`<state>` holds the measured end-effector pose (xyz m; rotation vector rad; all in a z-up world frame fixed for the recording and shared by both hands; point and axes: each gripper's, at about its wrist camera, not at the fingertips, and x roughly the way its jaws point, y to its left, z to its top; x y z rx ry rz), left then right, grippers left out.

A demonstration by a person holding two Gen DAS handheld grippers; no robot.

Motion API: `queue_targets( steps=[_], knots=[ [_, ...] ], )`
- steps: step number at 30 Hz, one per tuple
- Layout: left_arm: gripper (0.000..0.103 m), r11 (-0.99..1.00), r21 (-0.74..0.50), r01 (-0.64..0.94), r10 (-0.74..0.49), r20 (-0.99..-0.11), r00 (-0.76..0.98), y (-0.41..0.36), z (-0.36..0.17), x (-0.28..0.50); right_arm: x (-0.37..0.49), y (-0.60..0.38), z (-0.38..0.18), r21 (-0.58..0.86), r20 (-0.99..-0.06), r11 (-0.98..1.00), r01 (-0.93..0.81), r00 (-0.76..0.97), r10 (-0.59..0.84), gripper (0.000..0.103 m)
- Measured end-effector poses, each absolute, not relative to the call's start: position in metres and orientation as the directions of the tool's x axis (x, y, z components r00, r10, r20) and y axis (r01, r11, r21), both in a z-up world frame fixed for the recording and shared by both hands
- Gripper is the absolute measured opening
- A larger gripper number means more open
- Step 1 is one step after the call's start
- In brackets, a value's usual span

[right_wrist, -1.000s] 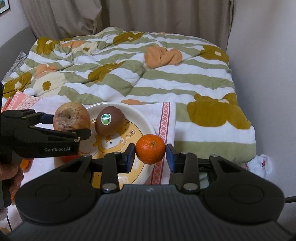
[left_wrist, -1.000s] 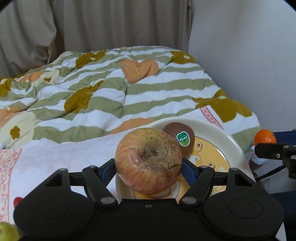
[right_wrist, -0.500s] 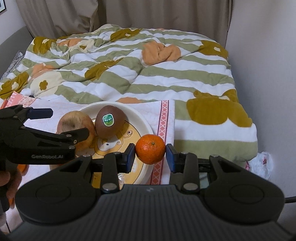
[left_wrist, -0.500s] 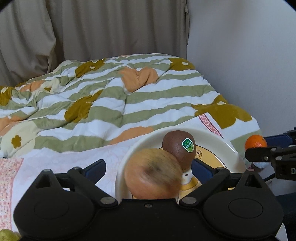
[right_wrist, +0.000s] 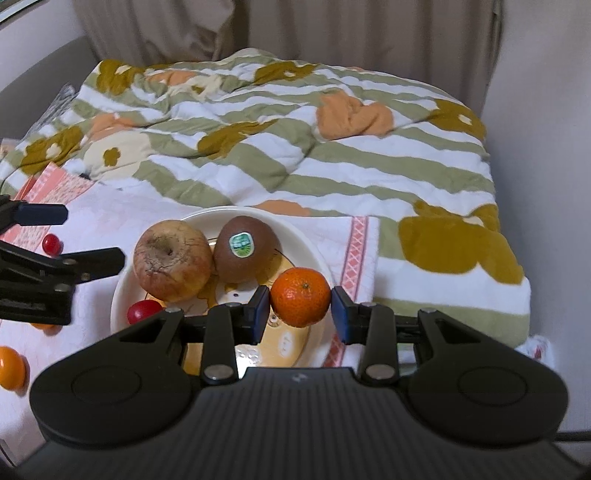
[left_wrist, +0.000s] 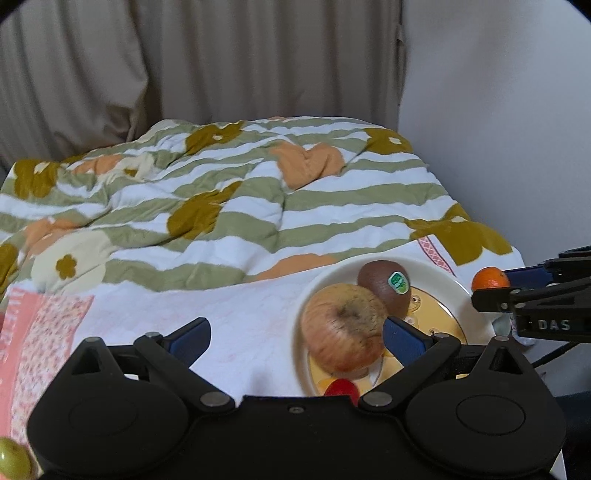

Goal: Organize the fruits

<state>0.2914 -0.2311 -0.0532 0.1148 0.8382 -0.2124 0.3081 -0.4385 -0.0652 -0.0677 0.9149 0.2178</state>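
A plate [right_wrist: 314, 251] is sitting on a cloth [right_wrist: 110, 218] spread over the near end of a bed, with a rumpled quilt [right_wrist: 295, 147] lying behind it and a curtain [right_wrist: 295, 26] hanging beyond that. On the plate, an apple [right_wrist: 171, 260] is resting at the left, touching a kiwi [right_wrist: 245, 249] just to its right, and a cherry tomato [right_wrist: 142, 310] is lying at the plate's near left edge. A mandarin [right_wrist: 300, 297] is being held between the fingers of the right gripper [right_wrist: 300, 310] over the plate's near right part, while the left gripper [left_wrist: 295, 332] is hanging to the left of the apple, apart from it.
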Motion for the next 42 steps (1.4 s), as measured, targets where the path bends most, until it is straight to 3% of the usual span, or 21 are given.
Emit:
queue_targets(
  steps=[19,22,23,24,42],
  knots=[
    [0.101,0.992,0.005,0.122,-0.075,-0.761,0.645,-0.194,-0.054,0.268,0.323,-0.403,-0.117,-0.042,-0.819,0.936,-0.348,0.549,0.167,0.052],
    [0.101,0.994,-0.006,0.113,-0.078,-0.760,0.645,-0.192,-0.052,0.266,0.316,-0.398,-0.112,-0.088,-0.801,0.928,-0.361,0.580,0.149,0.078],
    [0.101,0.994,-0.006,0.109,-0.076,-0.758,0.647,-0.192,-0.051,0.264,0.313,-0.396,-0.111,-0.113,-0.793,0.926,-0.360,0.595,0.134,0.095],
    [0.101,0.994,-0.007,0.105,-0.074,-0.755,0.651,-0.192,-0.050,0.262,0.309,-0.395,-0.109,-0.141,-0.779,0.924,-0.354,0.616,0.117,0.103],
    [0.101,0.996,-0.017,0.083,-0.073,-0.659,0.749,-0.200,0.002,0.188,0.237,-0.415,-0.045,-0.115,-0.718,0.947,-0.301,0.683,0.130,0.103]
  ],
)
